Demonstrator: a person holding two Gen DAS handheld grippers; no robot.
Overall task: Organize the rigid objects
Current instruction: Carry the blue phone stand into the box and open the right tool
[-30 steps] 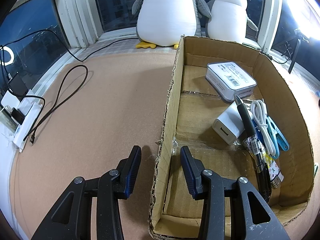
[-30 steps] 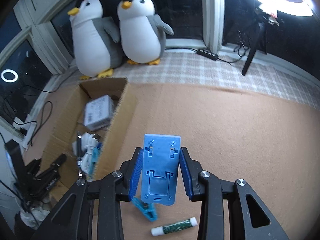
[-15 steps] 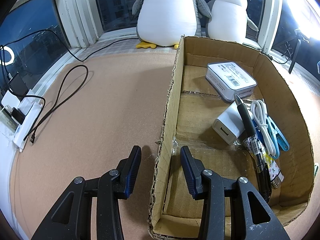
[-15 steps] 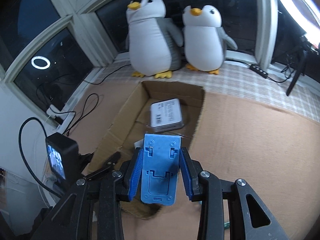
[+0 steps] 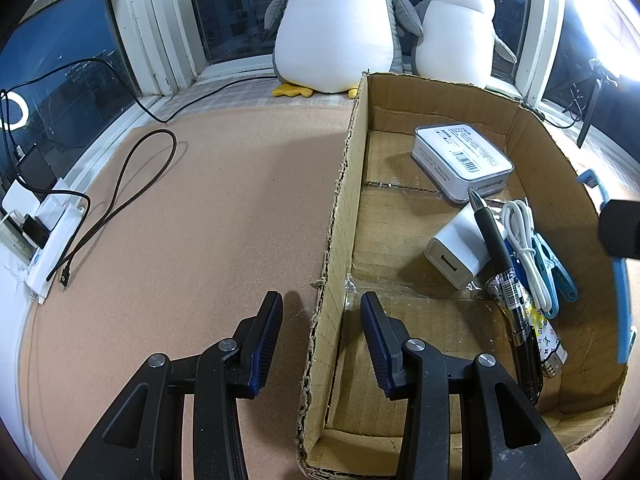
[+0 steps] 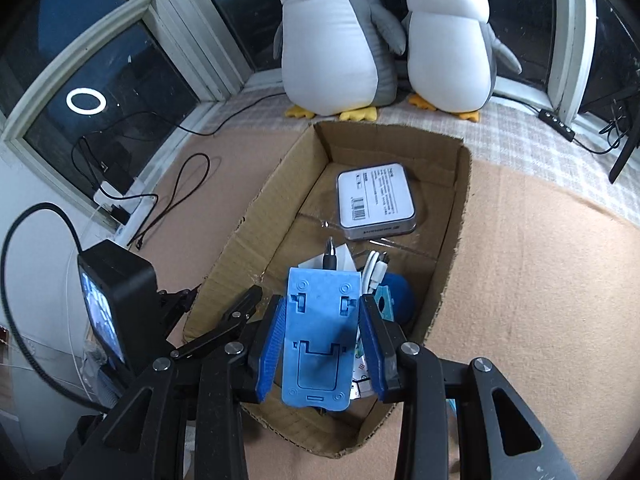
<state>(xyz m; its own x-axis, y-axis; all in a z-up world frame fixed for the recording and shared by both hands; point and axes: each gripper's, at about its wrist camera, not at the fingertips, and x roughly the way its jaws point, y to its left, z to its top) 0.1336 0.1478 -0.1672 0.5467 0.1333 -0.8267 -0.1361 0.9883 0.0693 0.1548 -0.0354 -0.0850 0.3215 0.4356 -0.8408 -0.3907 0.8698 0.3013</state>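
My right gripper (image 6: pixel 322 336) is shut on a blue plastic phone stand (image 6: pixel 320 336) and holds it above the near end of the open cardboard box (image 6: pixel 456 216). The stand's edge shows at the right of the left wrist view (image 5: pixel 622 304). My left gripper (image 5: pixel 320 340) is open, its jaws straddling the box's left wall (image 5: pixel 336 240) without touching it. In the box lie a white tin (image 5: pixel 460 162), a white charger (image 5: pixel 456 252), a black pen (image 5: pixel 500 264), a white cable (image 5: pixel 524 240) and a blue clip (image 5: pixel 556 268).
Two plush penguins (image 5: pixel 340 28) sit on the window ledge behind the box. A black cable (image 5: pixel 120 200) and a white power strip (image 5: pixel 48 240) lie at the left on the brown mat (image 5: pixel 200 220). A light stand (image 6: pixel 624 148) is at the right.
My right gripper has carried the phone stand leftward and over the box, from above the mat. The left gripper and box have not moved.
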